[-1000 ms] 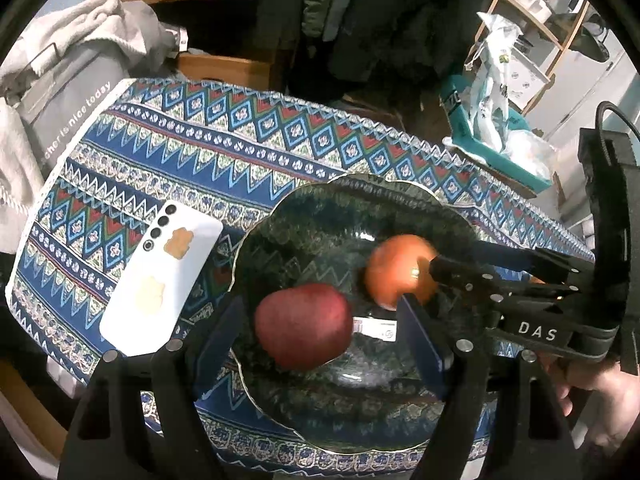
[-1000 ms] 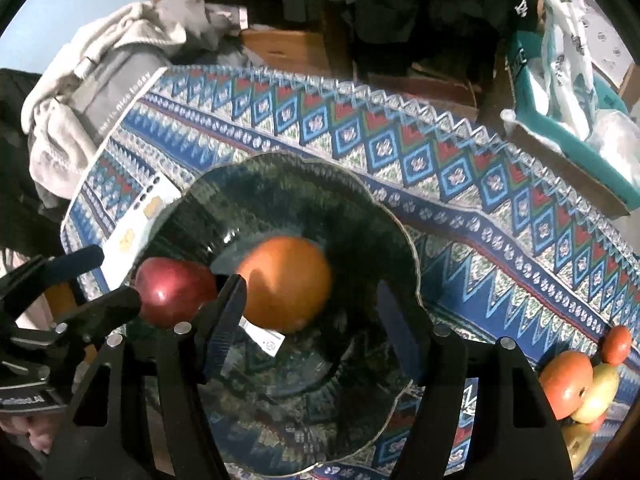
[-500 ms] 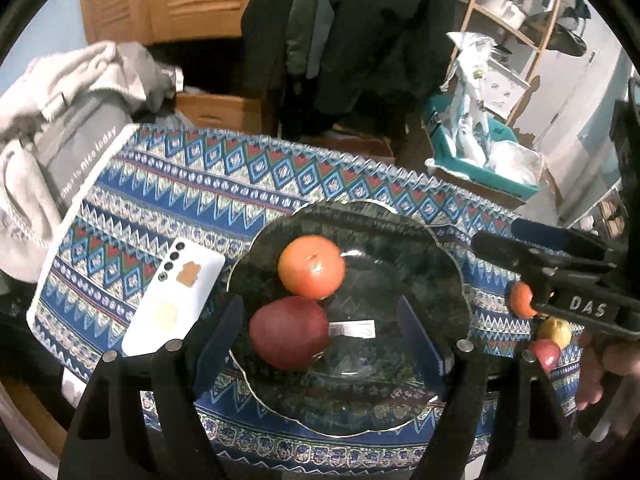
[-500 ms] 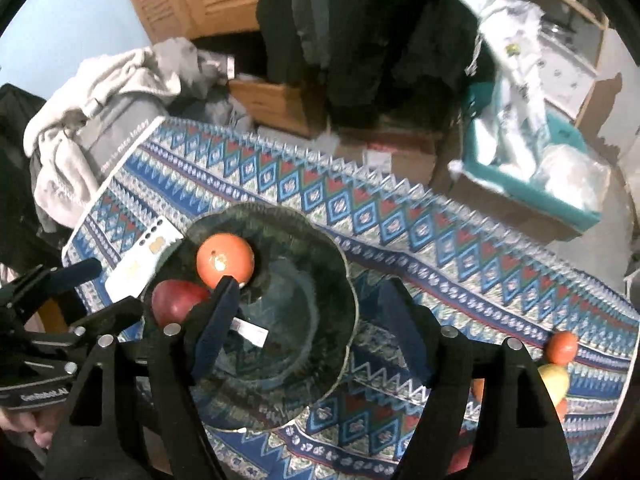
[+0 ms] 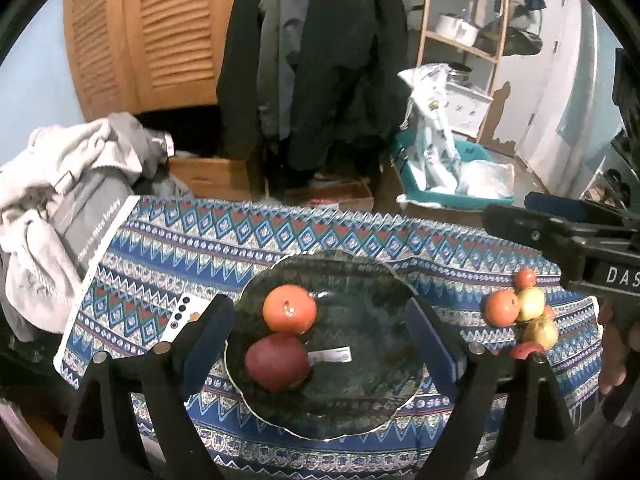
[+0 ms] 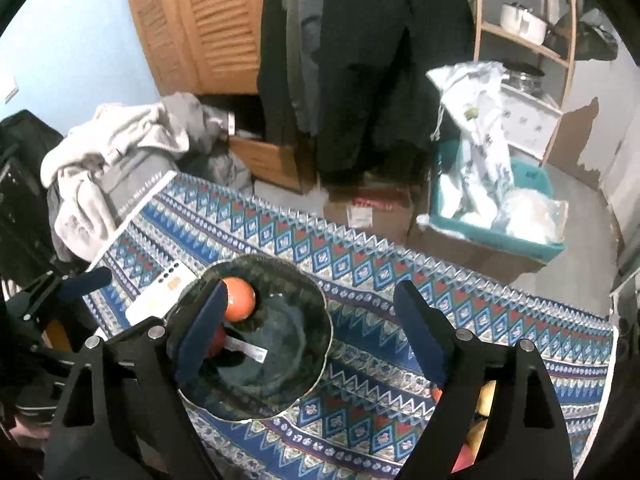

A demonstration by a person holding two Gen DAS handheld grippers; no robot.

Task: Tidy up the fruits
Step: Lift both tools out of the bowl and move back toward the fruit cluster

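Both the left gripper (image 5: 320, 344) and right gripper (image 6: 308, 332) hang empty above the bowl (image 5: 360, 276), jaws just opened wide; 2 fruits are in, and next comes the fruit pile (image 5: 520, 308) on the desk (image 5: 280, 236).

orange fruit (image 5: 289, 309), dark-red apple (image 5: 277, 362), dark-green bowl (image 5: 360, 280)

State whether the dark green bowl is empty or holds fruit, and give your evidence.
It holds fruit. Inside the dark green bowl an orange and a red apple lie touching; more fruit sits outside on the tablecloth.
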